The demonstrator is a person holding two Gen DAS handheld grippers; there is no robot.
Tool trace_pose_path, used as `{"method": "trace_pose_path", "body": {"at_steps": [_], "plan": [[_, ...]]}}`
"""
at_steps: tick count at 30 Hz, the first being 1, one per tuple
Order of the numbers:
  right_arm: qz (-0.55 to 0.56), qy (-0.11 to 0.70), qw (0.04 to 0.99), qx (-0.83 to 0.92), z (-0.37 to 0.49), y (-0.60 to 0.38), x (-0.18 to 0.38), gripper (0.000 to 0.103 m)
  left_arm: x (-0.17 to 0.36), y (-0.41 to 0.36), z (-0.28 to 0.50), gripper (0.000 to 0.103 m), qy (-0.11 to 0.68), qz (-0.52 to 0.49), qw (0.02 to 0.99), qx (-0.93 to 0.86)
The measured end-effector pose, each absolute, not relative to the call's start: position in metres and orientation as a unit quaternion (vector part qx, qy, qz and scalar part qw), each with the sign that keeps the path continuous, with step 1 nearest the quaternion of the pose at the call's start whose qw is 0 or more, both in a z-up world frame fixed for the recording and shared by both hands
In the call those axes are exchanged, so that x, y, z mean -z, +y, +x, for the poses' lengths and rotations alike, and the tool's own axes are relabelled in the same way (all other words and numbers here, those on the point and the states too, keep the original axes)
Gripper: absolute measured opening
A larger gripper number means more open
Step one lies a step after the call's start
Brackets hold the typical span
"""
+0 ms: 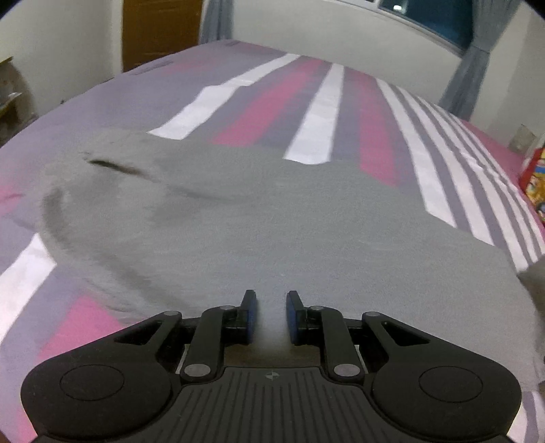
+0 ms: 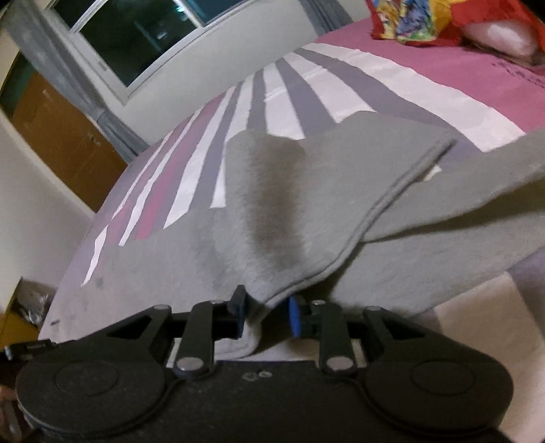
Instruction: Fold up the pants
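Grey pants (image 1: 272,221) lie spread on the striped bed sheet (image 1: 316,112), with creases toward the left. In the left wrist view my left gripper (image 1: 270,306) sits low over the near edge of the cloth. Its blue pads stand close together with grey fabric running between them. In the right wrist view a hemmed corner of the pants (image 2: 272,204) is lifted and folded over the rest of the cloth. That corner hangs between the jaws of my right gripper (image 2: 267,311). The cloth rests against the left pad and the right pad stands clear of it.
A bright patterned pillow (image 2: 415,20) and a white one lie at the head of the bed on pink sheet (image 2: 477,78). A brown door (image 1: 160,30), curtains (image 1: 470,71) and a dark window (image 2: 136,37) line the walls. The bed edge drops off at the left (image 2: 68,272).
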State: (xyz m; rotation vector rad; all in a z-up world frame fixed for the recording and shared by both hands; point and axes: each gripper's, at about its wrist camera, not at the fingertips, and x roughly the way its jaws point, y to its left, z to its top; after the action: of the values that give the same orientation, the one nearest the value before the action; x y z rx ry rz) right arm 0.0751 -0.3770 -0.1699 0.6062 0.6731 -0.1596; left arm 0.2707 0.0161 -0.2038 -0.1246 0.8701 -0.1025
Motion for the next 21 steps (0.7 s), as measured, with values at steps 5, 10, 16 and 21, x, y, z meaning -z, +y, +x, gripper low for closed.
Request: {"method": "trace_pose_path", "body": {"at_steps": [5,10,16,21], "plan": [[0.292,0.319,0.896,0.098,0.042,-0.397,0.165,0.035,0.216,0.004,0.273,0.018,0.436,-0.051,0.897,0.056],[0.297,0.304,0.891,0.161,0.033,-0.435,0.165,0.029,0.218,0.002,0.272,0.021,0.438,-0.049,0.896,0.054],[0.234,0.317,0.901,0.181,0.074,-0.461,0.169,0.022,0.221,-0.001,0.273,0.022,0.435,-0.037,0.898,0.052],[0.22,0.315,0.901,0.201,0.117,-0.484,0.167,0.016,0.221,-0.005,0.274,0.022,0.436,-0.029,0.898,0.048]]}}
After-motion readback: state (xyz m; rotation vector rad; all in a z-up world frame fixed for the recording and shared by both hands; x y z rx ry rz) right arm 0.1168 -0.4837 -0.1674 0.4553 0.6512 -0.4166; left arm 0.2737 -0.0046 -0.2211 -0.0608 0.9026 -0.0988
